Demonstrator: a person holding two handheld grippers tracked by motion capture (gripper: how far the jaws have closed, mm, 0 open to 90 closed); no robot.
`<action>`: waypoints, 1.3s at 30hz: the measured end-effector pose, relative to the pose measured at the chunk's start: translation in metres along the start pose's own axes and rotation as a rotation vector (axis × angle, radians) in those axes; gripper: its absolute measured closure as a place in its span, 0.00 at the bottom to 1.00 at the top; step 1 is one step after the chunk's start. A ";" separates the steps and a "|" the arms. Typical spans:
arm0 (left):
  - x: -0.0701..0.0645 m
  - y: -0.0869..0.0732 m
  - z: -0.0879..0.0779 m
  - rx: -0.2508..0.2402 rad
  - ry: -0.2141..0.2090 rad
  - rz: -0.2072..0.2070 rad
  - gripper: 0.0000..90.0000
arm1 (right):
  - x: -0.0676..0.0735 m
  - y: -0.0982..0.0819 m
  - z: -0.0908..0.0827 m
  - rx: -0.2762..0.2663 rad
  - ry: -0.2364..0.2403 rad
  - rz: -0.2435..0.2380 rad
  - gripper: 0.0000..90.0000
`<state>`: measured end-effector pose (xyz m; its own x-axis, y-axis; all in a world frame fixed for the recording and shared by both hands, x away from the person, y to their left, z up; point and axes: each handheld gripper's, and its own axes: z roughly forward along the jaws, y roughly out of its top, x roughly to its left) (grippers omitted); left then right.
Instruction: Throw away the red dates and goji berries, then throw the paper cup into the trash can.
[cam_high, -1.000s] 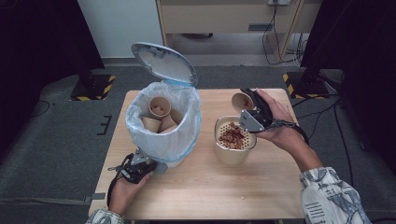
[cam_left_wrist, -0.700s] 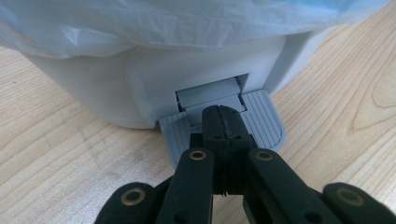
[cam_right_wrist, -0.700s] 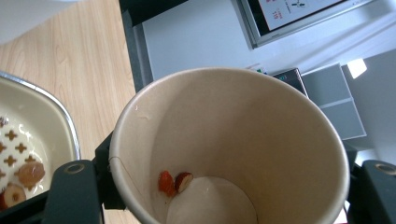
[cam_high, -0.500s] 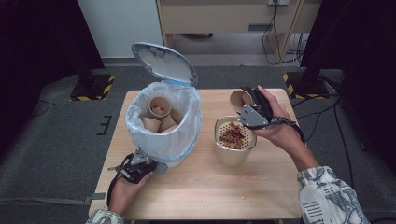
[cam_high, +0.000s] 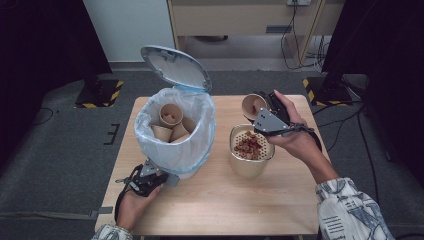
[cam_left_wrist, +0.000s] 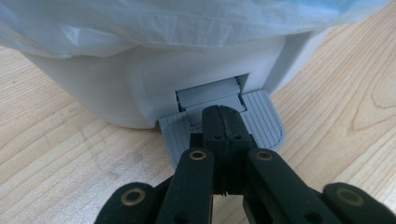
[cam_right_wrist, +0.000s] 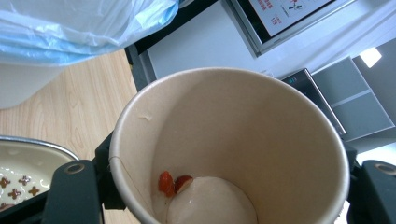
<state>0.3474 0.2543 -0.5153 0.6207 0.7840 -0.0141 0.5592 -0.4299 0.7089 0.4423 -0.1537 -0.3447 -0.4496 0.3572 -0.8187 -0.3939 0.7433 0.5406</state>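
A white pedal bin (cam_high: 175, 135) lined with a white and blue bag stands left of centre on the table, its lid (cam_high: 175, 67) raised. Several used paper cups (cam_high: 170, 122) lie inside. My left gripper (cam_high: 162, 177) is shut, and its tips (cam_left_wrist: 223, 114) press down on the grey pedal (cam_left_wrist: 261, 126) at the bin's foot. My right gripper (cam_high: 260, 110) is shut on a brown paper cup (cam_high: 252, 105), tilted above the far rim of a cream bowl (cam_high: 250, 167). Two red pieces (cam_right_wrist: 173, 183) cling to the bottom of the cup (cam_right_wrist: 233, 116).
The bowl carries a perforated insert with reddish scraps (cam_high: 248, 146) on it. Bare wooden table (cam_high: 215, 200) lies toward the front edge. Dark stands and cables are on the floor beyond the table's far corners.
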 end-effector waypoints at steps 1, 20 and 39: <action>0.000 0.000 0.000 0.000 0.000 0.000 1.00 | 0.000 0.001 0.000 0.002 0.003 0.003 0.30; 0.000 0.000 0.000 0.000 -0.001 0.000 1.00 | -0.004 0.019 0.005 -0.034 0.041 0.105 0.30; 0.000 0.000 0.000 0.000 0.000 0.001 1.00 | -0.008 0.043 0.011 -0.071 0.073 0.159 0.30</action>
<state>0.3473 0.2542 -0.5153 0.6208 0.7838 -0.0133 0.5586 -0.4304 0.7090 0.4377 -0.1188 -0.3171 -0.5668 0.4231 -0.7069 -0.3673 0.6383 0.6765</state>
